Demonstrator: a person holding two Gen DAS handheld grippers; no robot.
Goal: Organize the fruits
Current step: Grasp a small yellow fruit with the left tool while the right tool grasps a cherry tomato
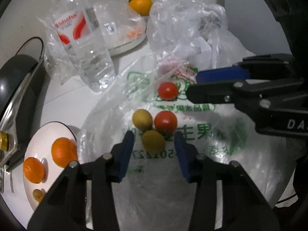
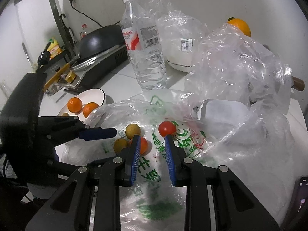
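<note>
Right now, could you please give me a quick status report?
Both claws open, left claw flanking a yellow fruit. Right claw near a cherry tomato. Loose plastic bag crowds behind.

Four small fruits (image 1: 152,119) on bag (image 1: 192,144); bowl (image 1: 38,140) probably beside it.

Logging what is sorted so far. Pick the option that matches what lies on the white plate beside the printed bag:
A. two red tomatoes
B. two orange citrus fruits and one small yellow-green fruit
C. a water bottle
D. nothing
B: the white plate carries two orange citrus fruits and one small yellow-green fruit near its edge.
</note>
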